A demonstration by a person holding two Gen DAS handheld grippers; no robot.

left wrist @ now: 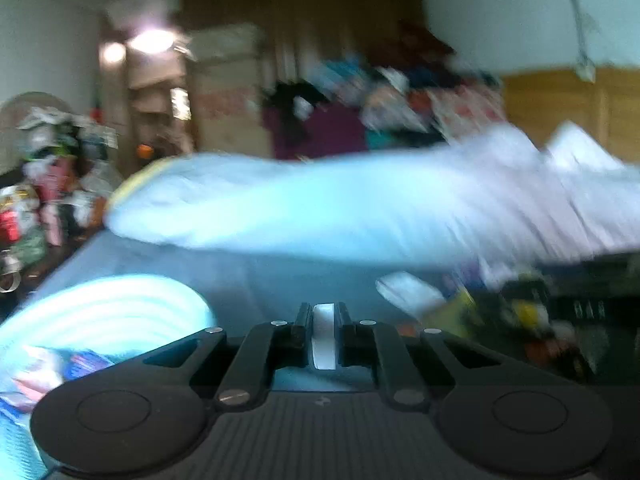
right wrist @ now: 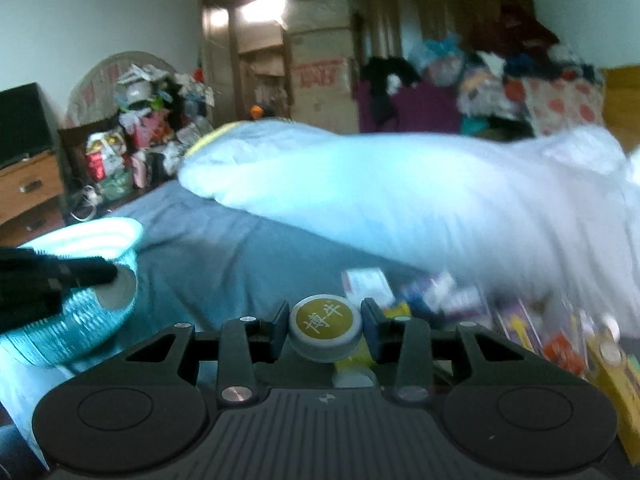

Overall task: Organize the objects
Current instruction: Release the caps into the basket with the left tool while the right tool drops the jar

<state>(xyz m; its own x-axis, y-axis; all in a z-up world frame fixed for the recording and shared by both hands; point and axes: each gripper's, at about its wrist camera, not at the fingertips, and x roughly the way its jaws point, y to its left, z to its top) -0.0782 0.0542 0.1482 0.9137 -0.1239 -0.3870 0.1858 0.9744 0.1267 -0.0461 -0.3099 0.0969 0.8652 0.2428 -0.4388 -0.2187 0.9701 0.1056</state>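
Between the right gripper's (right wrist: 325,330) jaws sits a small round tin with a yellow lid (right wrist: 325,334), clamped by its sides. Beside it, the left gripper (left wrist: 324,334) is closed on the white rim of a ribbed pale-blue bowl (right wrist: 80,280). Both items look lifted clear of the blue bed (right wrist: 240,248), so this reads as the carrying step; next each needs a set-down spot, perhaps near the clutter (right wrist: 560,344) below the pale pillow (right wrist: 400,188)
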